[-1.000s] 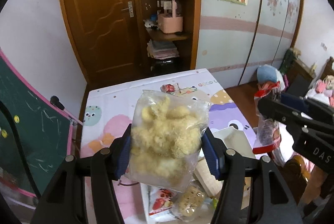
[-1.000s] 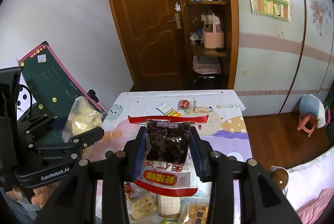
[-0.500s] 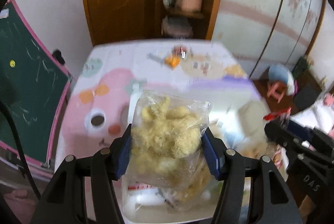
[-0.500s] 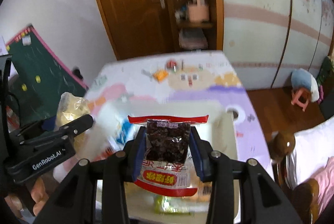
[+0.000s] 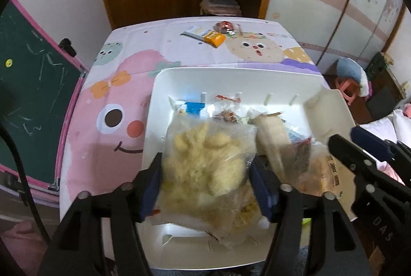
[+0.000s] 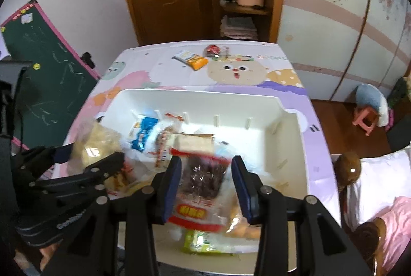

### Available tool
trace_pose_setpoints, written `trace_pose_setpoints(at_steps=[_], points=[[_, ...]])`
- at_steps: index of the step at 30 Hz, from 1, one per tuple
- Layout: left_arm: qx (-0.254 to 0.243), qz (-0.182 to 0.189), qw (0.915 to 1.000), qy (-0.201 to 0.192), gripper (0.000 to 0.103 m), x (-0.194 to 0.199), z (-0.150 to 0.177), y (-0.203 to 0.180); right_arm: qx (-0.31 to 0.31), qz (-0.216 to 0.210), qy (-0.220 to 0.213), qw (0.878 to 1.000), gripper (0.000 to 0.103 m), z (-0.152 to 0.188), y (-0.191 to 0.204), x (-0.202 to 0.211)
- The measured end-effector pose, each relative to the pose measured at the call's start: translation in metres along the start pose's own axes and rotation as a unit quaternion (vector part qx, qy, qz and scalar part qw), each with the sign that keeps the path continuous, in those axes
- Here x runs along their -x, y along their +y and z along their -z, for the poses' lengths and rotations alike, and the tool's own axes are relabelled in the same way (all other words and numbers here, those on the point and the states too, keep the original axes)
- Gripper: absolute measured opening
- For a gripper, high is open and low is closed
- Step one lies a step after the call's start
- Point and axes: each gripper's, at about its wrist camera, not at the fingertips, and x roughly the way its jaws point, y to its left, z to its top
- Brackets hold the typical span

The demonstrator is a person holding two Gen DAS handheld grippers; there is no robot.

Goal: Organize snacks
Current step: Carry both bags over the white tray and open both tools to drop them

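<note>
My left gripper [image 5: 206, 179] is shut on a clear bag of yellow puffed snacks [image 5: 205, 165] and holds it low over the white bin [image 5: 231, 75], at its near left. It also shows in the right wrist view [image 6: 95, 145]. My right gripper [image 6: 206, 186] has its jaws wider than before around a red-edged bag of dark dried fruit [image 6: 203, 181], which is blurred and sits low over the bin [image 6: 195, 98]. Several snack packs lie inside the bin [image 6: 143, 132].
Loose snack packs, an orange one [image 5: 214, 38] and a red one [image 5: 224, 26], lie at the table's far edge. A green chalkboard [image 5: 28, 80] leans at the left. A wooden door and shelf stand behind. A pink stool [image 6: 364, 119] is at the right.
Both grippers have dropped from high above the table to just over the bin, cameras tilting down. The right jaws have widened around the dried fruit bag.
</note>
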Motion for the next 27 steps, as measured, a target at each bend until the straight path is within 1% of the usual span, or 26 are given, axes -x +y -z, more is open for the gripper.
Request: trace_pose_setpoints(at_steps=[1,3,6,9,13,19,27], points=[[0.006,-0.006,1.0000,-0.003,0.078,0.001,-0.001,0.002,-0.005,-0.001,0.002,1.000,0.041,-0.001,-0.002,0.000],[0.014,-0.010,0.9998,-0.013,0.079,0.005,-0.002,0.007,-0.018,-0.009,0.002,1.000,0.042,-0.001,-0.006,0.001],[0.019,-0.014,0.9995,-0.023,0.084,0.009,-0.001,0.010,-0.023,-0.009,-0.001,1.000,0.047,0.000,-0.007,0.003],[0.023,-0.012,0.9994,-0.023,0.085,0.010,-0.001,0.012,-0.023,-0.012,0.000,1.000,0.047,0.001,-0.007,0.004],[0.027,-0.009,0.9992,-0.026,0.085,0.011,-0.001,0.014,-0.025,-0.013,-0.011,1.000,0.047,0.001,-0.007,0.009],[0.030,-0.002,0.9991,-0.030,0.086,0.014,0.000,0.014,-0.027,-0.013,-0.004,1.000,0.047,0.003,-0.007,0.007],[0.027,0.001,0.9987,-0.043,0.087,0.021,0.000,0.011,-0.022,-0.013,-0.011,1.000,0.047,0.003,-0.007,0.008]])
